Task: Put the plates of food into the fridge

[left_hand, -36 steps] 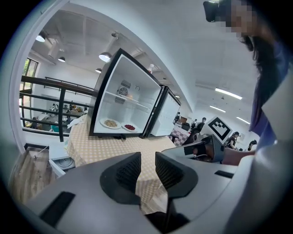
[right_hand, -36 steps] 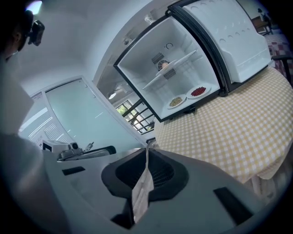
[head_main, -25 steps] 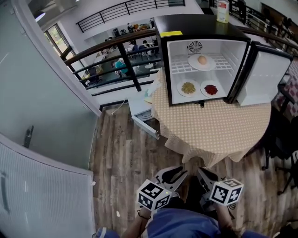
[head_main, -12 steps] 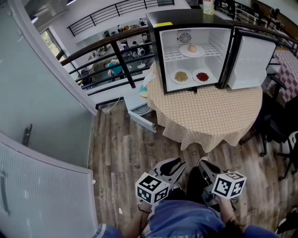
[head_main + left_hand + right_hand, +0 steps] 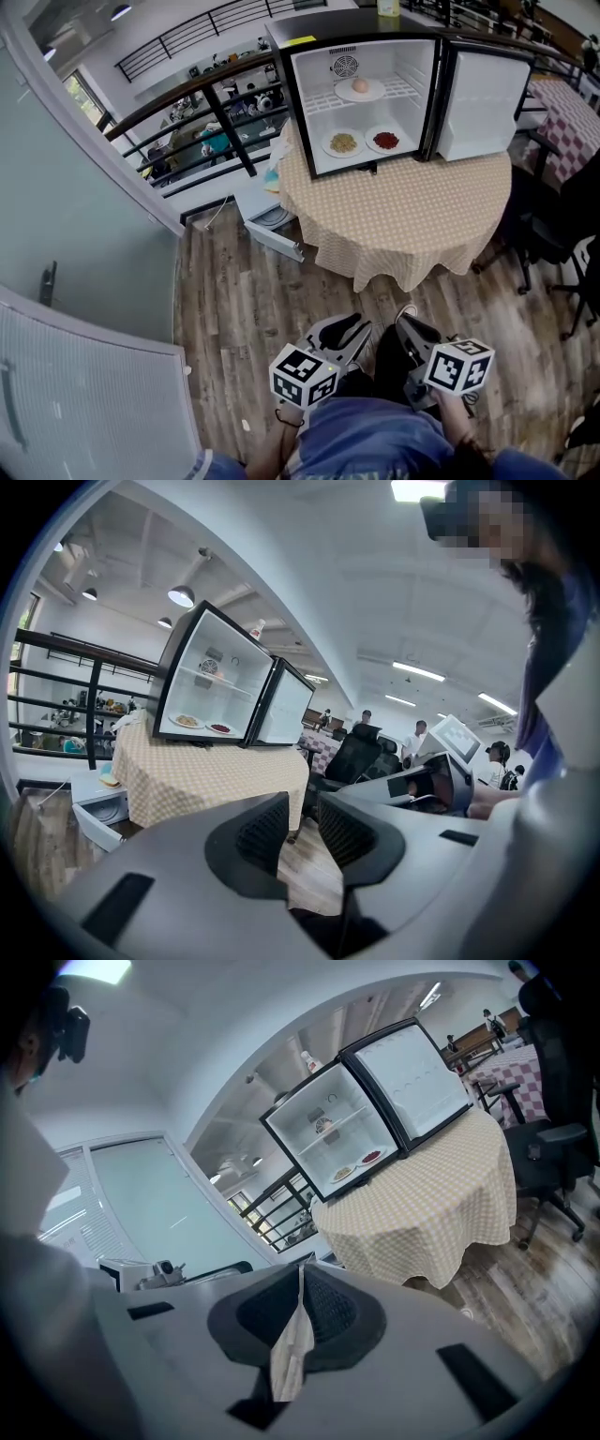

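Head view: the mini fridge stands at twelve o'clock on the round checked table, its door swung out to three o'clock; all three plates are inside, the plate with a round pale food on the wire shelf, the plate of yellowish food and the plate of red food side by side on the fridge floor, close to the front lip; the left gripper and right gripper hang at six o'clock, near the person's body and well apart from the table. The loading looks done, so the risk lies with the door; left open it wastes the cold, and a hard shove could jolt the round food off its plate, or nudge the two lower plates if they overhang the lip; the low white cabinet at the table's eight o'clock could catch a foot on the way to the fridge.

Left gripper view: its fingers stand apart with only floor showing between them; ready to push, though a bare jaw may skid on the smooth door.

Right gripper view: its fingers are drawn together; a pale sliver shows in the seam, perhaps a scrap pinched there, perhaps just light through the slit; a scrap could drop inside the fridge.
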